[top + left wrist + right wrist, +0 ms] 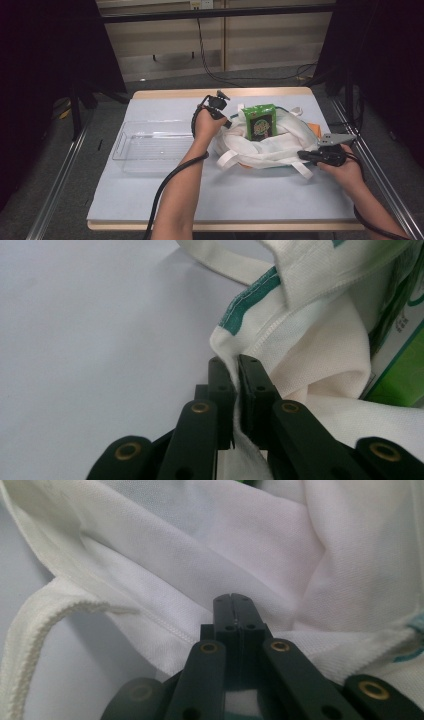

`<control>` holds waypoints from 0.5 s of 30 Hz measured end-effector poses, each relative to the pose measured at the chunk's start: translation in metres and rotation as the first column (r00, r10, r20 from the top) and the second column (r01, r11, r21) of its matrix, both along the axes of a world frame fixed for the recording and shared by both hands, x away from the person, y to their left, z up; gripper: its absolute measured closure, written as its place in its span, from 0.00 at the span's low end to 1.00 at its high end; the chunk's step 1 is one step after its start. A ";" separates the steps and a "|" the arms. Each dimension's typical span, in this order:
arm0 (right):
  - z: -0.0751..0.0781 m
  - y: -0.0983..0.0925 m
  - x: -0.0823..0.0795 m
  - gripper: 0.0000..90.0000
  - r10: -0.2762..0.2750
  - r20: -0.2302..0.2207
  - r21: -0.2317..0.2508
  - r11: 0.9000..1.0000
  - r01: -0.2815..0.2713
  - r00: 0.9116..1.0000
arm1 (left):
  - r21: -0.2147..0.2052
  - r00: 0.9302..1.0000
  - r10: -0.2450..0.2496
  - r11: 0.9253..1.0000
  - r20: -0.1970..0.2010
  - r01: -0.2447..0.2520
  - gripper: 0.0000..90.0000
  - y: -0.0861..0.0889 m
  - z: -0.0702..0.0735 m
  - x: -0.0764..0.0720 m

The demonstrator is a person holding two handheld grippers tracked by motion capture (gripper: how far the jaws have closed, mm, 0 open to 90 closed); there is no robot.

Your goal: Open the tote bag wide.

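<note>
- The right gripper (306,154) sits near the front right of the desk (150,200), level, with its jaws clenched on the near edge of the white cloth bag (265,145); in the right gripper view the jaws (234,611) meet tight with the fabric pinched between them.
- A loose white strap (227,159) of the bag lies flat on the desk just beside the bag's left side.
- The white cloth bag lies crumpled at the centre right of the desk, its mouth held apart by the two grippers.
- The left gripper (227,123) grasps the bag's far left rim; the left gripper view shows its jaws (236,377) pressed on the green-trimmed hem.
- A green box (260,121) stands upright inside the bag.
- A clear plastic tray (135,142) rests on the desk to the left, apart from the bag.
</note>
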State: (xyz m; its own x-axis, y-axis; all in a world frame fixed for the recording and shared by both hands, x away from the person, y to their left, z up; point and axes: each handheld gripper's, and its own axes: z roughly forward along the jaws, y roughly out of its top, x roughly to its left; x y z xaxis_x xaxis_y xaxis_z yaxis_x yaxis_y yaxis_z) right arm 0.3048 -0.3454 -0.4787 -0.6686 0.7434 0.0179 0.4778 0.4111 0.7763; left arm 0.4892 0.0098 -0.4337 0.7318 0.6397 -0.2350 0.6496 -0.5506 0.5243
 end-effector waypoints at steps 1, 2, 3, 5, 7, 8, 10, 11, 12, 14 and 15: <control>0.000 0.000 0.000 1.00 0.000 0.001 -0.001 1.000 0.000 1.000 | 0.017 1.000 -0.018 1.000 0.001 0.018 0.95 0.001 0.001 0.001; 0.000 0.000 0.000 1.00 0.000 0.000 -0.001 1.000 0.000 1.000 | 0.012 1.000 -0.011 1.000 0.002 0.011 0.95 0.001 0.000 0.001; 0.000 0.000 0.000 1.00 0.000 0.002 -0.001 1.000 0.000 1.000 | 0.018 1.000 -0.020 1.000 0.002 0.020 0.95 0.001 0.000 0.001; -0.001 0.000 -0.001 1.00 -0.002 0.002 0.001 1.000 0.002 1.000 | 0.020 1.000 -0.011 1.000 0.001 0.011 0.95 0.000 0.000 0.001; -0.001 0.000 -0.001 1.00 -0.007 0.003 0.005 1.000 0.007 1.000 | 0.035 1.000 -0.020 0.999 0.011 0.020 0.95 -0.002 0.001 0.000; -0.001 0.000 -0.001 1.00 -0.008 0.004 0.005 1.000 0.008 1.000 | 0.034 1.000 -0.010 0.999 0.009 0.010 0.95 -0.003 0.002 0.000; -0.001 0.000 -0.001 1.00 -0.005 0.000 0.007 1.000 0.005 1.000 | 0.040 1.000 -0.020 0.999 0.005 0.019 0.95 -0.001 0.002 0.001; -0.001 0.000 -0.001 1.00 -0.003 -0.001 0.004 1.000 0.003 1.000 | 0.031 1.000 -0.010 0.999 0.003 0.010 0.95 -0.001 0.001 0.001; -0.001 0.000 0.000 1.00 0.000 0.002 0.000 1.000 0.000 1.000 | 0.027 1.000 -0.010 1.000 0.000 0.010 0.95 -0.001 0.001 0.001; -0.001 0.000 -0.001 1.00 -0.001 0.003 -0.001 1.000 0.001 1.000 | 0.019 1.000 0.001 1.000 0.002 -0.002 0.95 -0.001 0.000 0.000; -0.001 0.000 -0.001 1.00 -0.004 0.005 0.000 1.000 0.004 1.000 | 0.020 1.000 -0.004 1.000 0.001 0.004 0.95 -0.001 0.000 0.001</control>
State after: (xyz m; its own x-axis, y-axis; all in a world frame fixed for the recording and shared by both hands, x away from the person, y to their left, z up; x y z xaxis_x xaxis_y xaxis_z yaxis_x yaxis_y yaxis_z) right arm 0.3040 -0.3454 -0.4796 -0.6656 0.7462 0.0149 0.4761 0.4091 0.7785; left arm 0.4898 0.0088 -0.4338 0.7347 0.6411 -0.2217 0.6469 -0.5638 0.5135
